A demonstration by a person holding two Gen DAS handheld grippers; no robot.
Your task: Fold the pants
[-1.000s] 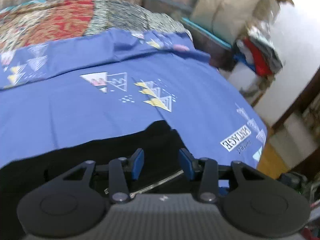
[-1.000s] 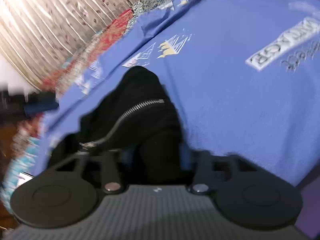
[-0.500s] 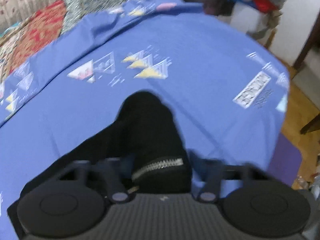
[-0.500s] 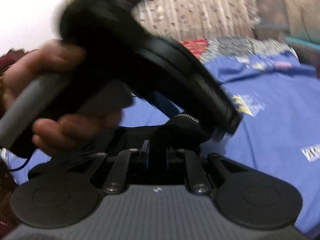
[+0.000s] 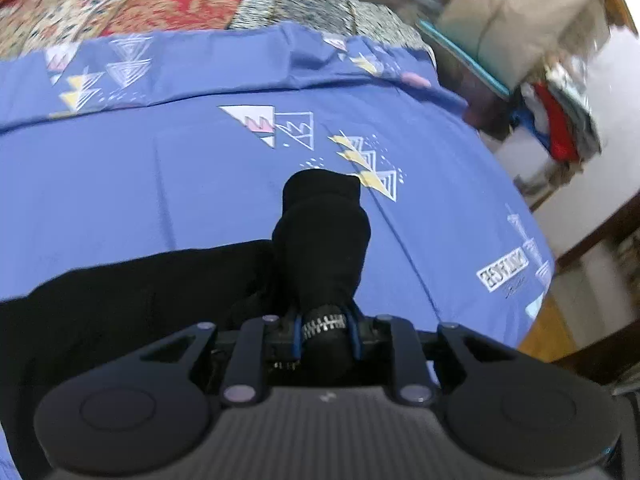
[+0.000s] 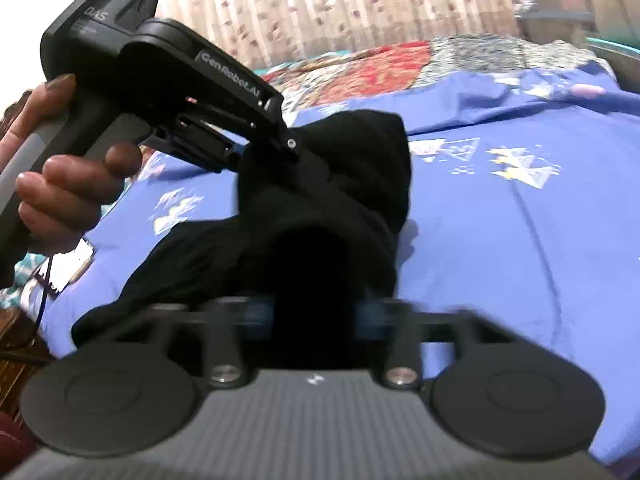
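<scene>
The blue bedsheet (image 5: 140, 184) lies bare beyond and to the right of the bunched black pants (image 5: 320, 232). Boxes (image 5: 516, 20) and piled clothes (image 5: 560, 120) crowd the bed's far right edge.

A blue printed bedsheet (image 5: 160, 184) covers the bed, with a patchwork quilt (image 5: 152, 4) beyond it and a striped curtain (image 6: 360, 4) behind.

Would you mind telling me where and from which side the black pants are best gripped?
Grip the black pants at the bunched zippered edge, approaching from the near side, because that raised bundle lifts clear of the blue sheet there.
</scene>
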